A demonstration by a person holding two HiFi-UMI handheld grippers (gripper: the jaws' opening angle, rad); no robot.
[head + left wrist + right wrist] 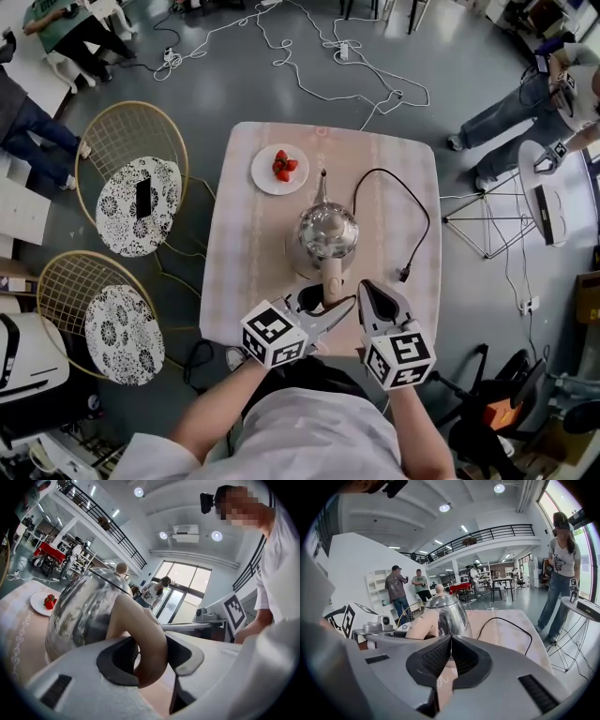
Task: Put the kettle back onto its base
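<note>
A shiny steel kettle [327, 232] with a beige handle [331, 281] stands upright near the middle of the pink table [244, 253]. A pale round base [296, 266] shows under its left side; I cannot tell whether the kettle is fully seated. My left gripper [323, 302] is shut on the handle [140, 634], which sits between its dark pads in the left gripper view. My right gripper [367, 291] hovers just right of the handle, its jaws shut with nothing between them [451, 653]. The kettle [445, 613] lies just ahead of it.
The black cord [417, 211] loops over the table's right half to a loose plug [405, 275]. A white plate of strawberries [279, 170] sits at the far edge. Two wire chairs [131, 187] stand to the left, a tripod [487, 220] to the right, and cables lie on the floor.
</note>
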